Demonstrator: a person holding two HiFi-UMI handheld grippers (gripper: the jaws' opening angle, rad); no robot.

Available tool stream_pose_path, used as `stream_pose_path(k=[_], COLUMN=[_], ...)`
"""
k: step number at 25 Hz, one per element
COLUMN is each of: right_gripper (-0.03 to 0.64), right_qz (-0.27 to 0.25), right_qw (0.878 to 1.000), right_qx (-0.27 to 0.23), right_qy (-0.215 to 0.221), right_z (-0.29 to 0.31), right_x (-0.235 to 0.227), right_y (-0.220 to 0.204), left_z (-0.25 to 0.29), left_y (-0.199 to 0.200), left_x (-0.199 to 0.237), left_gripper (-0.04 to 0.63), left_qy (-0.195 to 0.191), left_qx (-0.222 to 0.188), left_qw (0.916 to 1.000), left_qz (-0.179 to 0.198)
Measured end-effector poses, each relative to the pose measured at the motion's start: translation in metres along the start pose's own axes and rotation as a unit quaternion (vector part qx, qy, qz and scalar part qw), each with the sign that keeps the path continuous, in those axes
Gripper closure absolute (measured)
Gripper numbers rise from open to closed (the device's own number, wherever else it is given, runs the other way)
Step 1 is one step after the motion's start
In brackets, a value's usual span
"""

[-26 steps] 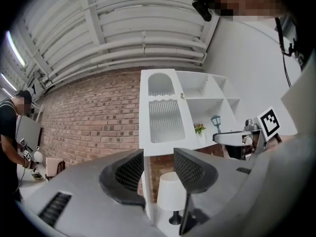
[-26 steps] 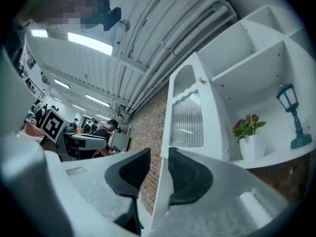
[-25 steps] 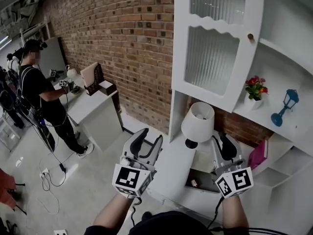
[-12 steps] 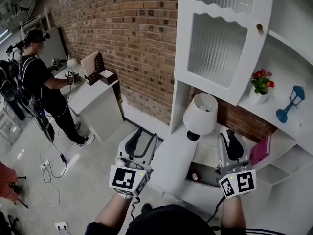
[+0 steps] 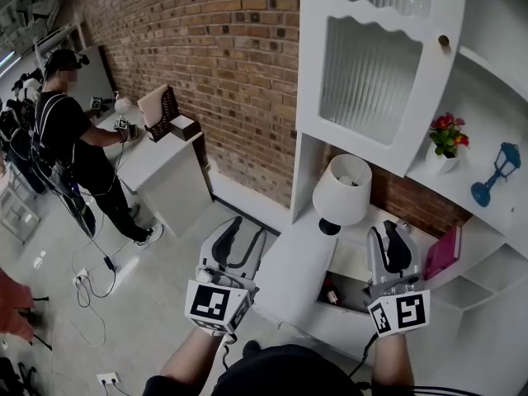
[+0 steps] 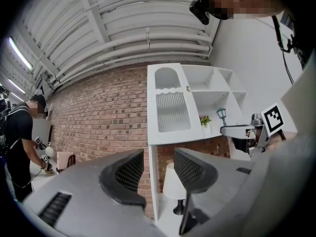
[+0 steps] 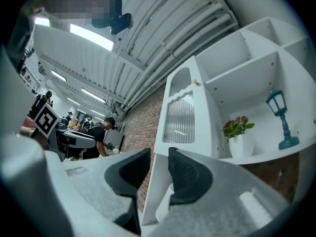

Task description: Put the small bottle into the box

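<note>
**Both grippers empty, held up before the cabinet**

A brick wall [image 5: 206,73] runs behind a tall white cabinet [image 5: 371,73]. Far left, a person [image 5: 70,151] works at a side table. A white lamp [image 5: 342,192] stands on the cabinet's counter. The left gripper [image 5: 250,228] has its jaws parted with nothing between them. The right gripper [image 5: 391,231] has its jaws almost together, also on nothing. Between the grippers, below the lamp, is a dark open box [image 5: 356,287]. A small red-and-white item, seemingly the small bottle [image 5: 332,292], lies at its left edge, too small to make out clearly.
</note>
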State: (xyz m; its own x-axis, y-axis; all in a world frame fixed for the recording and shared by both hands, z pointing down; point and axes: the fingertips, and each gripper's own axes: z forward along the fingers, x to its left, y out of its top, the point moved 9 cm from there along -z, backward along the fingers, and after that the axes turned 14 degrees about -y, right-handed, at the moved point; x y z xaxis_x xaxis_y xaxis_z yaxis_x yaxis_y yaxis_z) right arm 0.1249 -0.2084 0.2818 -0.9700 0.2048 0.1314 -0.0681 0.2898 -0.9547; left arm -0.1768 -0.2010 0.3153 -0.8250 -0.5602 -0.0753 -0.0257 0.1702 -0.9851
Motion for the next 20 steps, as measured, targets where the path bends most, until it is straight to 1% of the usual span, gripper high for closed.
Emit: stream_pose_path(k=[13,20], right_gripper=[0.515,0.526], right_qz=[0.01,0.015], right_qw=[1.0,1.0], right_qx=[0.003,-0.003], right_qy=[0.01,0.024], right_z=[0.0047,0.0037], right_x=[0.0031,0.0052], right_y=[0.0005,-0.0003], left_z=[0.0003,0.0027], left_y=[-0.0039,-0.0065], left_x=[0.0049,0.0017], left_gripper=[0.408,0.408], left_qy=[0.004,0.0], left_qx=[0.002,0.007], left_qw=[1.0,1.0], left_qz=[-0.005,-0.006])
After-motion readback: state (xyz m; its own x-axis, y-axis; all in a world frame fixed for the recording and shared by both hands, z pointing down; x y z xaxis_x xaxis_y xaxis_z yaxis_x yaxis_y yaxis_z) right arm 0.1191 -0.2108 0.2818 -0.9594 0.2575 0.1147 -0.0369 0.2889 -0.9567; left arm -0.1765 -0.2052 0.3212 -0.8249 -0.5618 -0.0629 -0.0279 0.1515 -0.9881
